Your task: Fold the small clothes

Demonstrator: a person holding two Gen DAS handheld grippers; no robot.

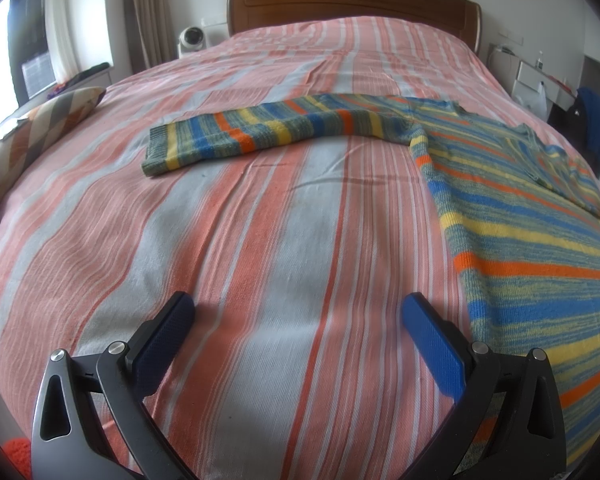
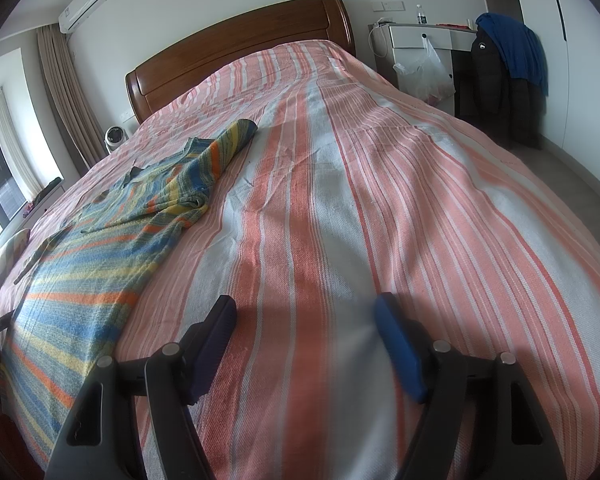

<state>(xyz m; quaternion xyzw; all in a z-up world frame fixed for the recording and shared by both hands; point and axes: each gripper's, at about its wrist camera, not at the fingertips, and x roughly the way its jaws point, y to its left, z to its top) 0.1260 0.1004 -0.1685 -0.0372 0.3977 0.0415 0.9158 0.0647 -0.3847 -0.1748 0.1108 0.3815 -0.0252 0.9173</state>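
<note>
A small striped knit sweater (image 1: 532, 216) in blue, yellow, orange and green lies flat on the bed. In the left wrist view its body fills the right side and one sleeve (image 1: 240, 136) stretches out to the left. My left gripper (image 1: 298, 312) is open and empty, just left of the sweater's hem edge. In the right wrist view the sweater (image 2: 100, 272) lies at the left, with the other sleeve (image 2: 216, 156) folded over the body. My right gripper (image 2: 304, 314) is open and empty over bare bedspread, right of the sweater.
The bed has a pink, orange and white striped cover (image 1: 260, 240) and a wooden headboard (image 2: 236, 48). A patterned pillow (image 1: 48, 120) lies at the left edge. A white nightstand (image 2: 420, 40) and hung dark clothes (image 2: 504, 64) stand to the right.
</note>
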